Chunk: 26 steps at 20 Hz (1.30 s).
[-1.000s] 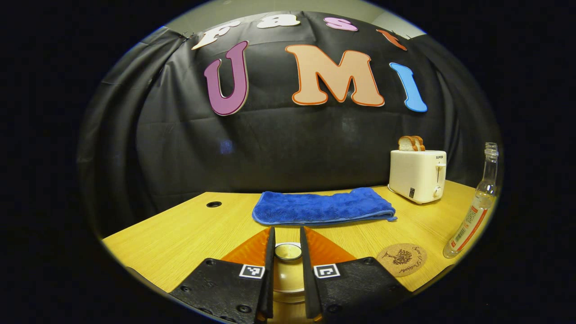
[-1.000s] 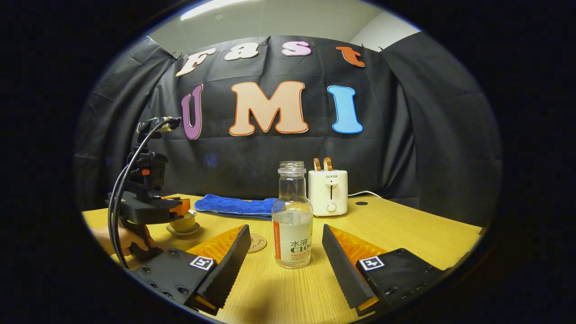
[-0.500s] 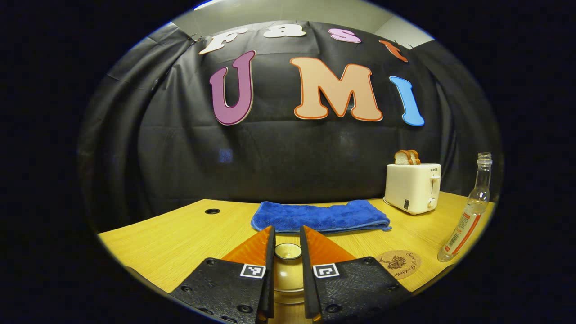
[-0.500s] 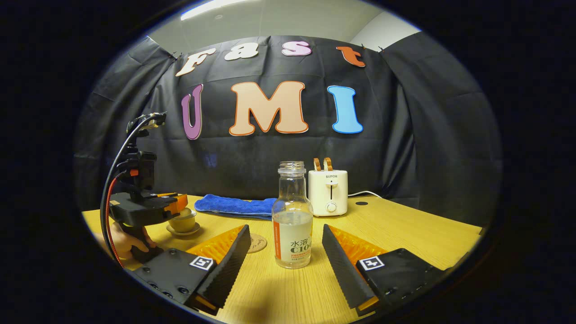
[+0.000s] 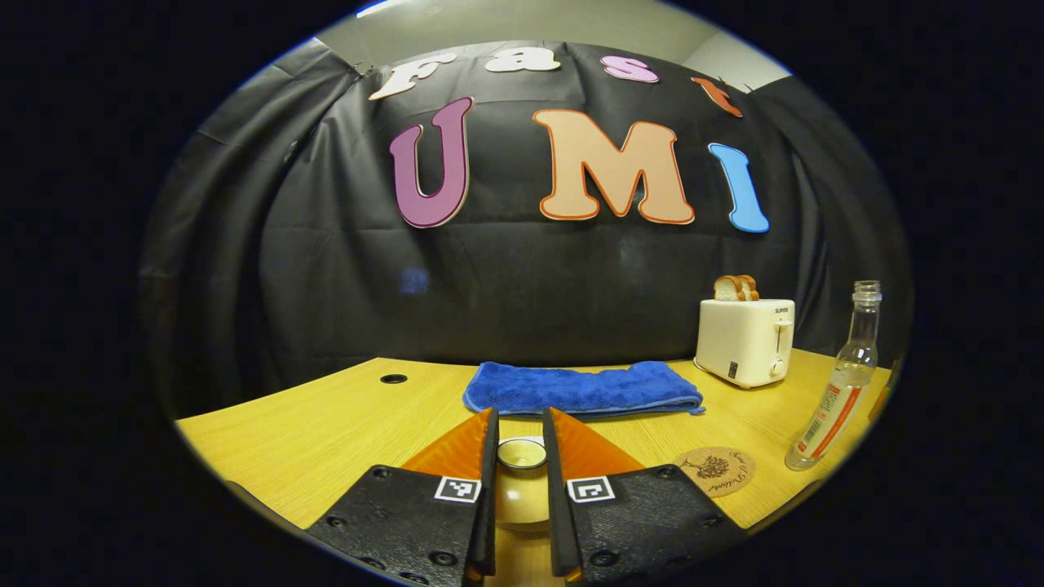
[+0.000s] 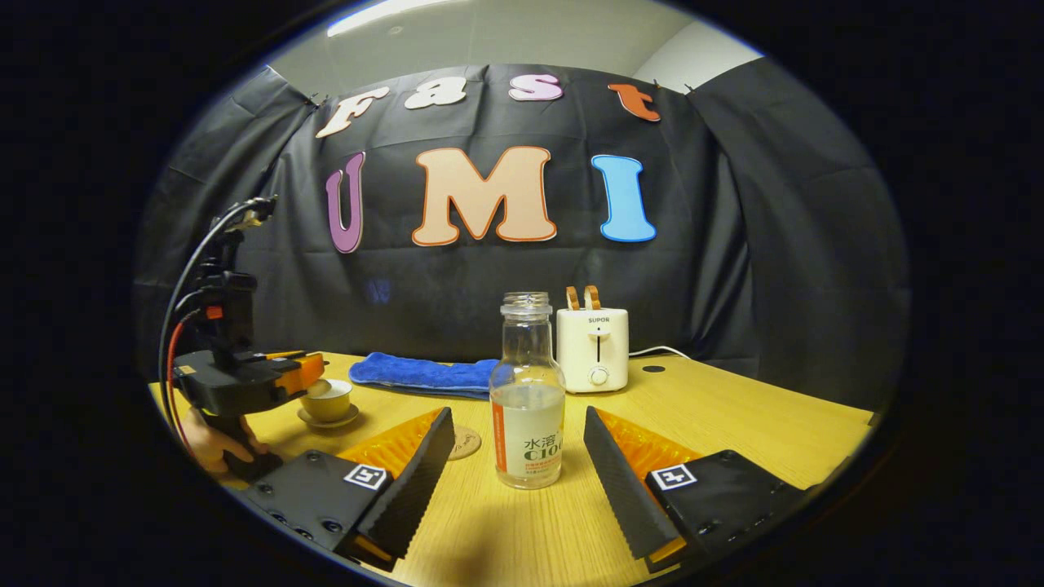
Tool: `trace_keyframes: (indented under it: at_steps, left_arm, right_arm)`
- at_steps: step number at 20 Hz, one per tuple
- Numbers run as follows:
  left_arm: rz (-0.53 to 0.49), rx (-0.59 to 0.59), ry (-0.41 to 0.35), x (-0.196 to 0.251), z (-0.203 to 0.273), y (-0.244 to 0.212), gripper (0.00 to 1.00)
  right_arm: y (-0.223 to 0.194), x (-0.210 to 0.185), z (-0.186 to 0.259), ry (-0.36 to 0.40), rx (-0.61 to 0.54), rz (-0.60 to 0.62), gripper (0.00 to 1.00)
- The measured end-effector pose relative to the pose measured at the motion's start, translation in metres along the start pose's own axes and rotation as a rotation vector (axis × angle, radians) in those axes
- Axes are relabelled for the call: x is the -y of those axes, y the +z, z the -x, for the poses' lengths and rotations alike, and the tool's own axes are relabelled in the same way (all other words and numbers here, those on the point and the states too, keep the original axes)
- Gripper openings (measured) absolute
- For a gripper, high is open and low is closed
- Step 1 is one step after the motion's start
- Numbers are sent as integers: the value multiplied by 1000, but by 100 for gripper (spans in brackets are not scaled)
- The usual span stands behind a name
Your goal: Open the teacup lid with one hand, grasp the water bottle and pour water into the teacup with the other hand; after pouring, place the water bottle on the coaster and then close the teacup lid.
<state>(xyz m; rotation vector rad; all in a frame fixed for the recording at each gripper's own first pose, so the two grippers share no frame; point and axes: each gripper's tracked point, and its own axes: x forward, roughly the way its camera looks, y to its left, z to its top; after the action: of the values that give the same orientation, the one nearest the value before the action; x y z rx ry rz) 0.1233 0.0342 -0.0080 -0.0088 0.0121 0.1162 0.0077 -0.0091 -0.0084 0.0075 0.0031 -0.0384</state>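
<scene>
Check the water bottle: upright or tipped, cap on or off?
Upright, uncapped. The water bottle stands on the table between the right gripper's open fingers, its mouth bare, partly filled.

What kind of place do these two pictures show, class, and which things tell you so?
Probably a staged recording booth, not a real kitchen: a black cloth wall hangs behind a wooden table, household props such as a toaster and blue towel stand on it, and a hand-held gripper trails cables.

clear glass-like water bottle (image 6: 527,391), wood-grain table (image 6: 734,424), plush towel (image 5: 579,389)
</scene>
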Motion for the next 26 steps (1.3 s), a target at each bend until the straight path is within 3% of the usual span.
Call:
trace_keyframes:
  at_steps: [5, 12, 18, 20, 23, 26]
  left_arm:
    - [-2, 2, -19, -10, 34, 2, 24]
    - [-5, 14, -33, -43, 89, 3, 24]
    - [-6, 15, -110, -43, 106, 3, 24]
    - [-6, 18, -117, -46, 109, 3, 24]
    - [-7, 11, -114, -50, 109, 1, 24]
    - [-8, 12, -127, -51, 109, 2, 24]
  right_arm:
    - [-3, 5, -6, -17, -4, 0, 98]
    - [1, 8, -63, -42, -8, 1, 97]
    - [1, 2, -94, -32, -8, 1, 100]
    - [-1, 5, -95, -43, -9, 6, 80]
    - [-1, 0, -93, -21, -15, 1, 78]
    - [-1, 9, -91, -68, -9, 7, 76]
